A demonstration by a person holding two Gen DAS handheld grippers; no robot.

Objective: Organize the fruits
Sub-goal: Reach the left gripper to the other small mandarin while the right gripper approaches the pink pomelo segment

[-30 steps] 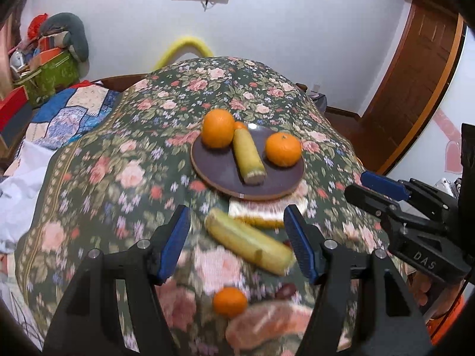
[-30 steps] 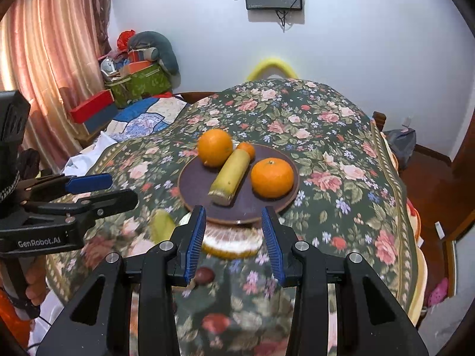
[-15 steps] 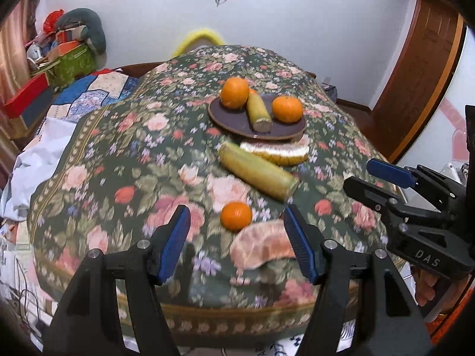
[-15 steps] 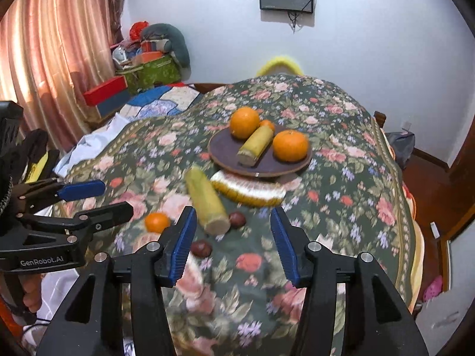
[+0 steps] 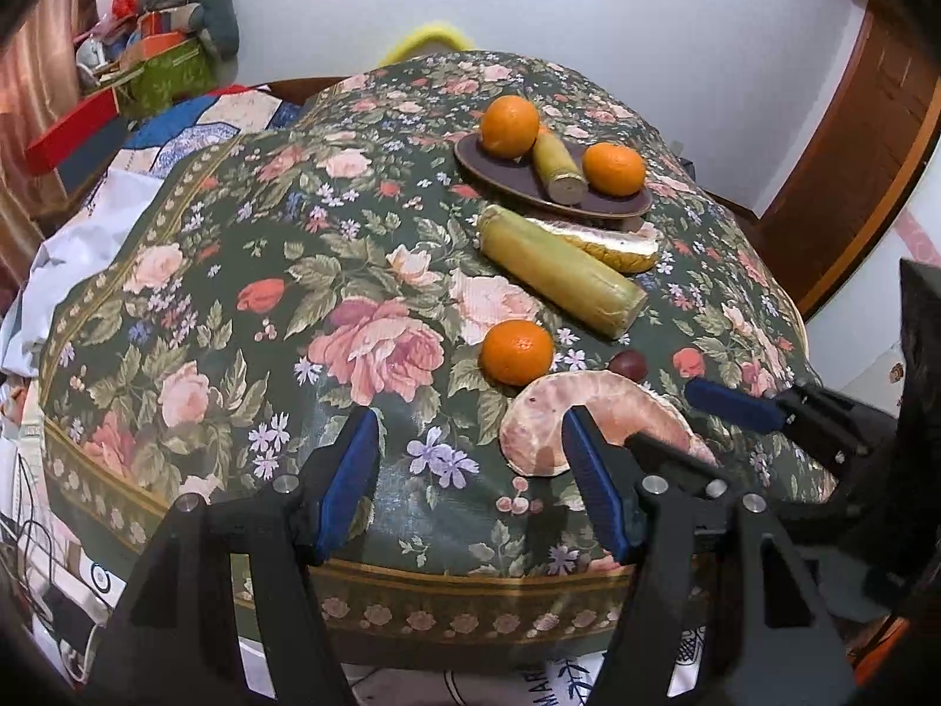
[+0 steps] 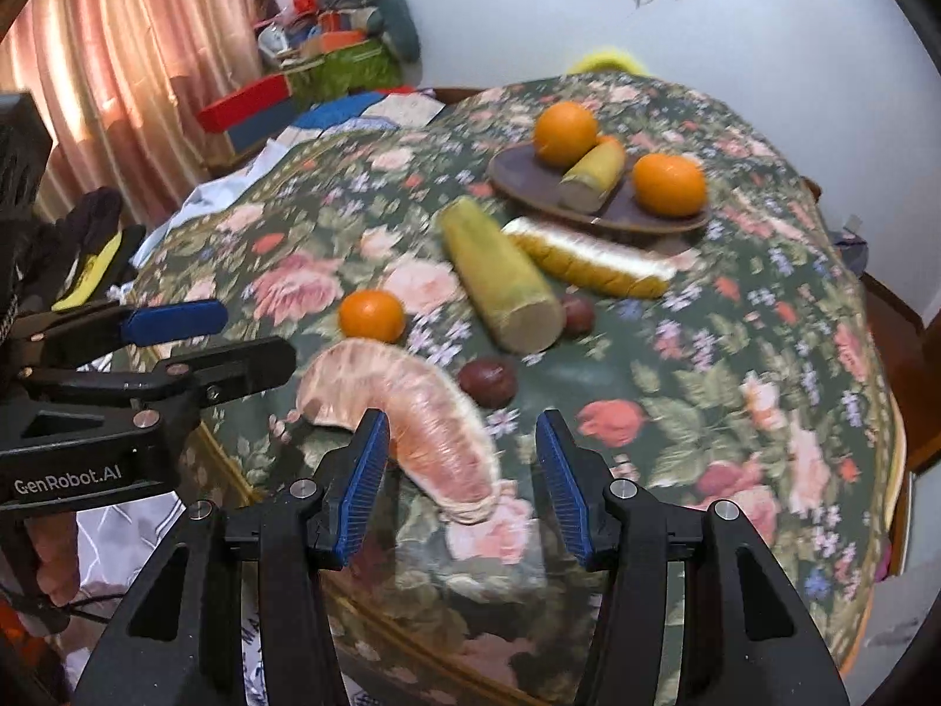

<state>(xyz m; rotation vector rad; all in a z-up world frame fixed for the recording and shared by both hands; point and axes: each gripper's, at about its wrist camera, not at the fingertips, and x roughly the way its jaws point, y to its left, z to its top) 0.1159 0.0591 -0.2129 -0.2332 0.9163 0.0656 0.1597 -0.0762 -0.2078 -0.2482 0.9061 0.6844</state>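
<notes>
Right wrist view: the pink pomelo segment [image 6: 406, 412] lies curved at the near table edge, off the plate [image 6: 594, 212], its long axis running into the right gripper [image 6: 461, 476], whose empty jaws have just been opening. Nearer than the left gripper [image 5: 470, 485], also apart and empty, the right looks better placed.

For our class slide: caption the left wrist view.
Open left gripper hovers near pink pomelo segment and orange.
</notes>
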